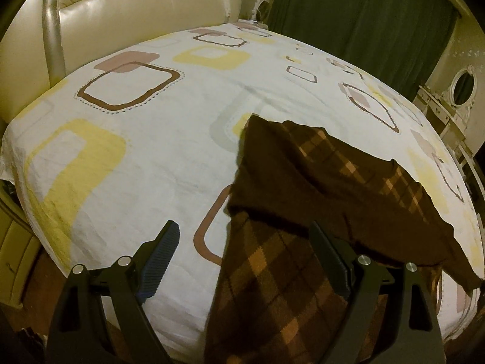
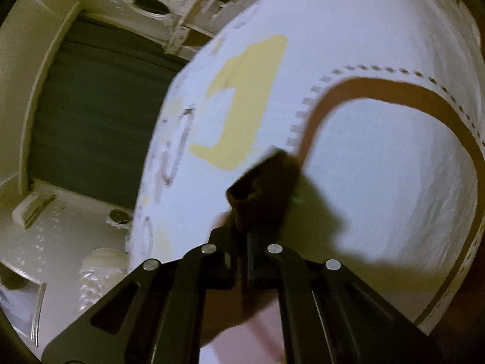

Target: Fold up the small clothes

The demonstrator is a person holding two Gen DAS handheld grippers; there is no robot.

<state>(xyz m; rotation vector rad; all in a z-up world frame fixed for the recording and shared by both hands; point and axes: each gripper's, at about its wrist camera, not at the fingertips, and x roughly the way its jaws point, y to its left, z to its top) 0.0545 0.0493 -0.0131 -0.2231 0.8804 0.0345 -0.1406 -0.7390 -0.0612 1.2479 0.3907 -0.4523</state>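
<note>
A dark brown garment (image 1: 306, 188) with orange plaid panels lies on the bed at the near right of the left wrist view, partly draped over the bed's near edge. My left gripper (image 1: 242, 236) hovers open above its near end, the left finger over bare sheet and the right finger over the cloth. In the right wrist view my right gripper (image 2: 242, 236) is shut on a bunched brown piece of the garment (image 2: 263, 182), which sticks out beyond the fingertips over the sheet.
The bed sheet (image 1: 157, 139) is white with yellow and brown square prints. A padded cream headboard (image 1: 121, 12) stands at the far left, a dark green curtain (image 1: 363, 30) behind, and a white dresser with an oval mirror (image 1: 460, 88) at the right.
</note>
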